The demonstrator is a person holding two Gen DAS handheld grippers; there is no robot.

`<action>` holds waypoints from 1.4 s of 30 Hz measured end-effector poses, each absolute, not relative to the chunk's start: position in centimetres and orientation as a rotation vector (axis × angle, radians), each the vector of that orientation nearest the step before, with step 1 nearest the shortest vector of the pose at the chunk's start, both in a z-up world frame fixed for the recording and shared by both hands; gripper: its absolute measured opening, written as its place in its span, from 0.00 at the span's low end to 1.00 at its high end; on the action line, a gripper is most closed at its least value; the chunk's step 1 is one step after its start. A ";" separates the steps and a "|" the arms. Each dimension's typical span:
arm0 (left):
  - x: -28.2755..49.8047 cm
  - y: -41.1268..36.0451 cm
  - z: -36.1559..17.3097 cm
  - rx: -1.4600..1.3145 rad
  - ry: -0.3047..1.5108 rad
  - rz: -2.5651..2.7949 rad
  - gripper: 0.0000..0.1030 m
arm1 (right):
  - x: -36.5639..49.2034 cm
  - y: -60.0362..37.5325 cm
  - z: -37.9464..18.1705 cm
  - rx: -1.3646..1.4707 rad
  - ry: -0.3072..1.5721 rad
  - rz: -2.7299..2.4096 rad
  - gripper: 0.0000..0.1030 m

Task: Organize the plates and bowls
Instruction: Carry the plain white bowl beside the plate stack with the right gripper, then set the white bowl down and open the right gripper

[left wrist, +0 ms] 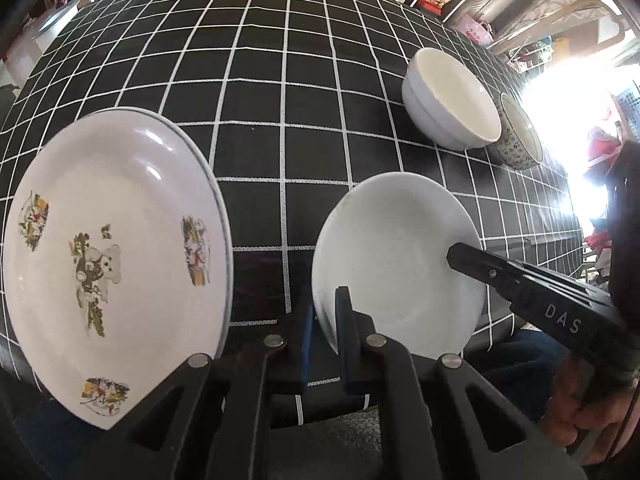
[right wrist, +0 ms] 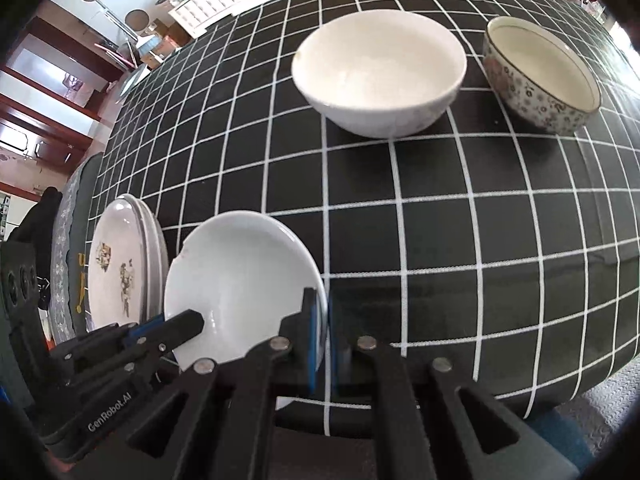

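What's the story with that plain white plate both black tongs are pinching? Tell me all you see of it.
The plain white plate is round, glossy and shallow, with a dished middle and no pattern; it looks ceramic, with a small chip or mark on its far rim. The left gripper and right gripper each clamp its rim on opposite sides, over the checked tablecloth near the table's edge. Whether it touches the cloth is unclear. A decorated plate stack lies beside it.

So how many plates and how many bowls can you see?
Plates: 2 – plain white plate, held by left gripper and right gripper; bear-pattern plate, maybe more beneath it
Bowls: 2 – white bowl, flowered bowl
Total: 4
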State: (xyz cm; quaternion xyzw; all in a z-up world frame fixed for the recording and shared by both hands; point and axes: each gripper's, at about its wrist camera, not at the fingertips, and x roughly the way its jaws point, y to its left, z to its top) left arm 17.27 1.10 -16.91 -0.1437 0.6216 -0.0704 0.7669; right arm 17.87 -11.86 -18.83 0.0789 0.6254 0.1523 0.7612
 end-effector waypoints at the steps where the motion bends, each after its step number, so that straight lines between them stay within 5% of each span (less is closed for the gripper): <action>1: 17.3 1.0 -16.9 -0.312 1.345 -0.154 0.08 | 17.9 -11.9 -18.9 0.172 1.361 0.330 0.08; 20: 16.4 1.5 -14.3 -0.252 1.233 -0.120 0.09 | 17.7 -12.3 -17.4 0.116 1.332 0.337 0.08; 26: 15.9 1.5 -11.8 -0.220 1.180 -0.140 0.27 | 17.4 -13.1 -14.7 0.085 1.250 0.305 0.11; 28: 15.9 1.4 -11.0 -0.204 1.163 -0.143 0.32 | 17.2 -13.4 -13.6 0.070 1.217 0.302 0.19; 30: 16.0 1.2 -10.1 -0.193 1.148 -0.146 0.32 | 17.2 -13.6 -12.5 0.051 1.183 0.294 0.42; 33: 16.0 0.9 -8.9 -0.186 1.128 -0.153 0.38 | 17.1 -14.1 -10.9 0.041 1.127 0.280 0.62; 42: 17.7 -0.4 -4.9 -0.152 1.056 -0.179 0.42 | 18.3 -15.5 -7.4 0.068 1.095 0.315 0.79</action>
